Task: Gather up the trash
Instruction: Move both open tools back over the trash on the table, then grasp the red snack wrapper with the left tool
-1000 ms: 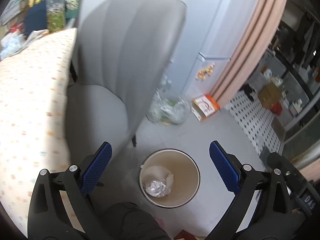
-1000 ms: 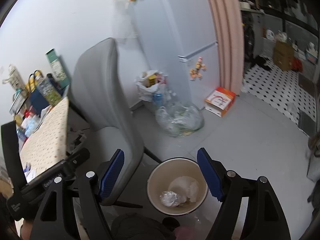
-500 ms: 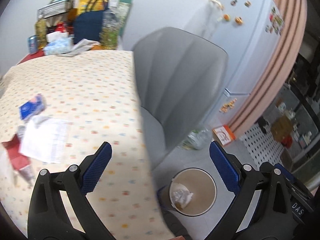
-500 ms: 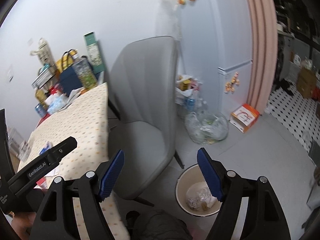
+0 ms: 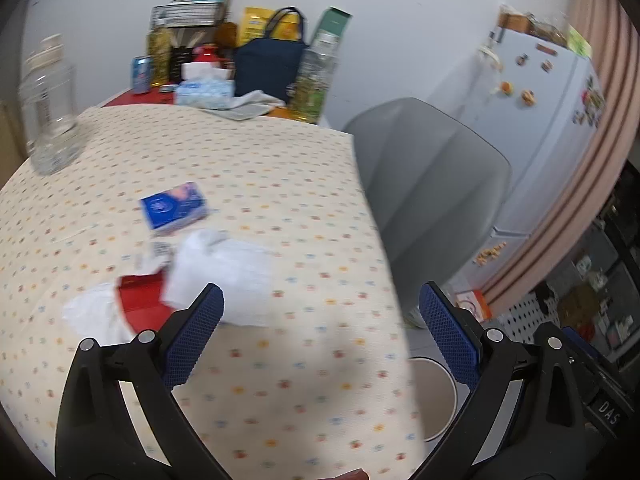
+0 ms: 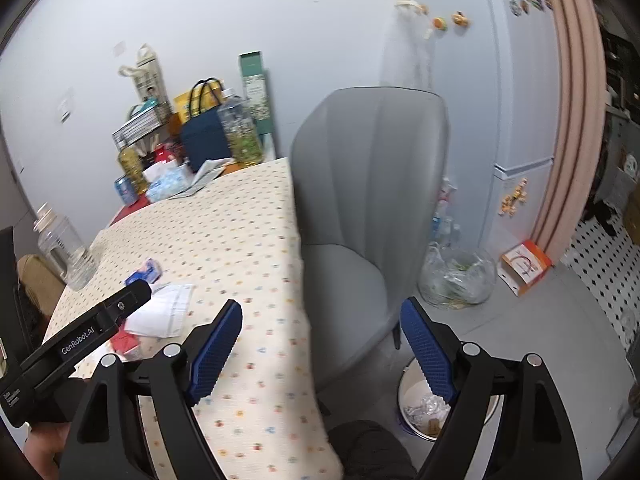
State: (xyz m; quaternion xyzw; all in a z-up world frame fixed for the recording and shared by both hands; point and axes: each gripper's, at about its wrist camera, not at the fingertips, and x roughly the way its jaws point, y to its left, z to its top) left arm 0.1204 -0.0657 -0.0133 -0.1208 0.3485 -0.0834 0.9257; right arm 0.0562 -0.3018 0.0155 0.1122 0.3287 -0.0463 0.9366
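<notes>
Trash sits in a loose heap on the table (image 5: 280, 184): white paper (image 5: 224, 276) over a red wrapper (image 5: 140, 304), a crumpled tissue (image 5: 94, 314) beside it, a blue packet (image 5: 176, 208) just beyond; the bin (image 6: 416, 404) waits on the floor by the chair (image 6: 372, 208), already holding scraps; the left gripper (image 5: 320, 336) hangs over the paper, jaws wide and empty; the right gripper (image 6: 320, 344) is empty too, jaws opening, nothing between them; this looks like the reach for the next piece; next, the left should drop onto the paper and pinch it without dragging the wrapper along.
</notes>
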